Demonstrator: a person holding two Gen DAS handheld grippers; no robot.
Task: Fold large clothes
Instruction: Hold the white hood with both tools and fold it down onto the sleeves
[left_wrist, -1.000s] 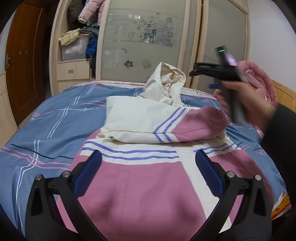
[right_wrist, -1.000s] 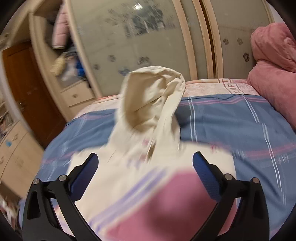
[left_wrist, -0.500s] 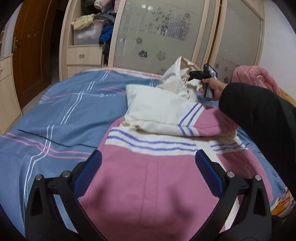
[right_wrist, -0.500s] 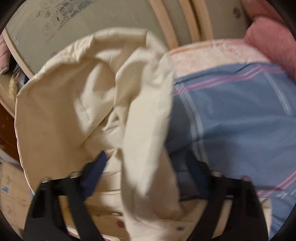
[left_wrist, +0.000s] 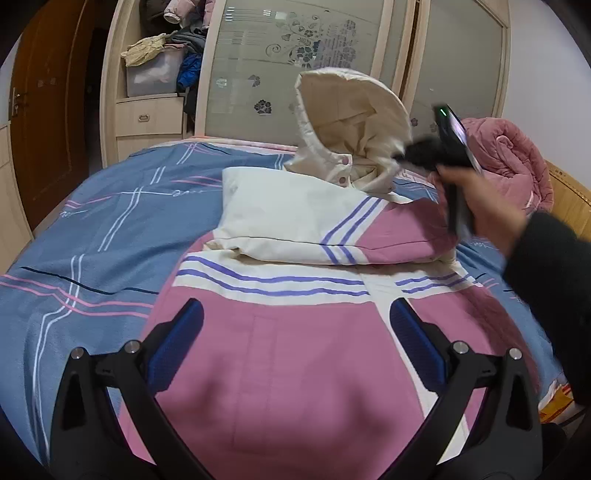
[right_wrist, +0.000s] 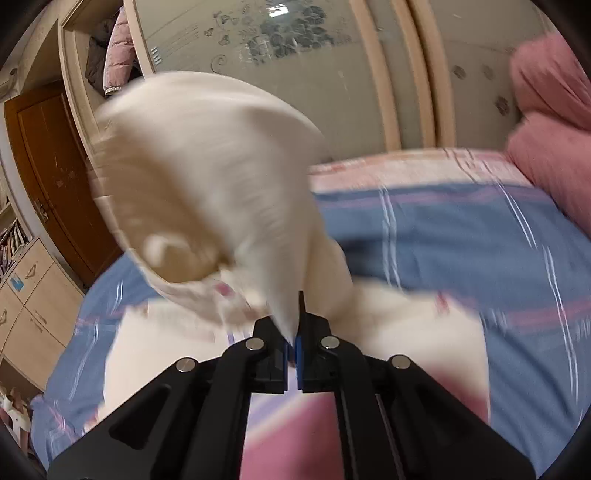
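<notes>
The left wrist view looked from low over the jacket's (left_wrist: 295, 369) hem toward the wardrobe (left_wrist: 314, 66). The right wrist view sat close behind the cream hood (right_wrist: 207, 177), facing that wardrobe (right_wrist: 295, 74) too. Both shared hood (left_wrist: 351, 122) and bedsheet (left_wrist: 110, 221).

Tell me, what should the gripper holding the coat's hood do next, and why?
Probably swing the hood forward and lay it down on the folded sleeves. The right hand-held gripper is shut on the hood's edge and holds it up off the bed, while the jacket body already lies flat. The left hand-held gripper hangs open over the jacket, gripping nothing.
</notes>
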